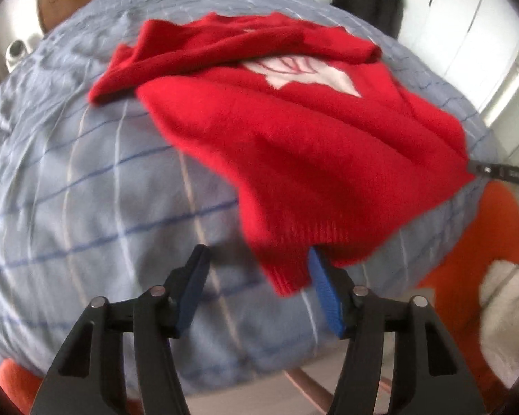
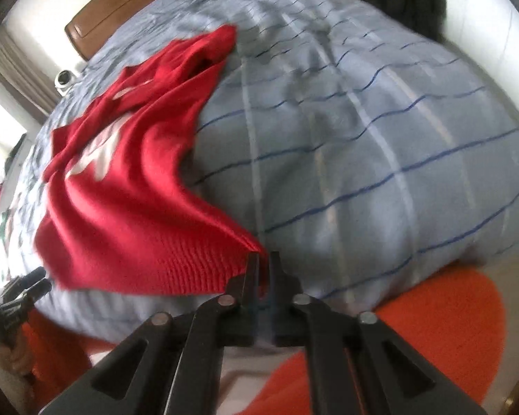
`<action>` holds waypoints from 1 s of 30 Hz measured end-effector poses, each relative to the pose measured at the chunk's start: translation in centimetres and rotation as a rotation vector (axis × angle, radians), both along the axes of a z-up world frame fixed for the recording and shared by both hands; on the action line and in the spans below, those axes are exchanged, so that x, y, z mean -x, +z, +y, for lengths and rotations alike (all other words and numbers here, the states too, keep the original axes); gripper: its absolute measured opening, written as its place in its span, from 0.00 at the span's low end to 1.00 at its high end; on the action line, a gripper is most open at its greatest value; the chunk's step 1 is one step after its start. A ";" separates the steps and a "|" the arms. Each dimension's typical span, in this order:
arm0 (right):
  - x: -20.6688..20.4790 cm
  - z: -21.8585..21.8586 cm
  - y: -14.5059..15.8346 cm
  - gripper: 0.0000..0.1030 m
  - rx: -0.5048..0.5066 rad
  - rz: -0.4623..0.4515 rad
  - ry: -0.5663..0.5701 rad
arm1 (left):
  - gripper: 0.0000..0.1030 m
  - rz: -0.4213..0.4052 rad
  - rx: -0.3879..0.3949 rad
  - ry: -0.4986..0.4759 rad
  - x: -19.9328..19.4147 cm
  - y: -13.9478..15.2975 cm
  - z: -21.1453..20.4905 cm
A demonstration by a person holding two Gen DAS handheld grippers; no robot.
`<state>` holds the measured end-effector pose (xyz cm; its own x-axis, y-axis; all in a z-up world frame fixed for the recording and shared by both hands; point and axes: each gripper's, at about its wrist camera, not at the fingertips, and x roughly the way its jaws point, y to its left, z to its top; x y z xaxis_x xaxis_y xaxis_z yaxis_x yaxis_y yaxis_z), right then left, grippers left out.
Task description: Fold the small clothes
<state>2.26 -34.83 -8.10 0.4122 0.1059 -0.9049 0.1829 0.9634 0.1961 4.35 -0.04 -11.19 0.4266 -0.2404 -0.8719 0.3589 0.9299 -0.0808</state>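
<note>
Right hand-held gripper (image 2: 263, 259) clamped on red sweater (image 2: 128, 186) hem corner, near bed (image 2: 363, 138) foot. Left hand-held gripper (image 1: 256, 269) agape, gripping nothing, other hem corner just over its blue pad. Sweater rumpled across striped bedcover.

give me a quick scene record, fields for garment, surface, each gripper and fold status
garment: red sweater with white design, rumpled, hem nearest the cameras
surface: blue checked bedcover
left gripper: open, a hem corner hangs between its pads, not pinched
right gripper: shut on the other hem corner
floor: orange rug beside the bed
fold status: not yet folded
</note>
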 end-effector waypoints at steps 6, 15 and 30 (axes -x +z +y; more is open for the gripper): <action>-0.3 0.7 -0.6 0.04 0.022 0.000 0.018 | 0.02 0.026 0.125 -0.001 -0.8 0.0 0.6; 4.3 1.6 2.7 0.04 -0.134 0.059 0.111 | 0.01 0.148 0.039 0.066 4.3 0.8 6.2; 0.5 4.4 -3.8 0.23 -0.005 0.238 0.141 | 0.48 0.129 -0.174 0.148 3.6 -1.1 2.3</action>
<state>1.80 -30.47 -11.92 0.1688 0.1517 -0.9739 0.0883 0.9818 0.1683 0.74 2.26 -12.27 0.3287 -0.0253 -0.9441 0.2152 0.9754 0.0488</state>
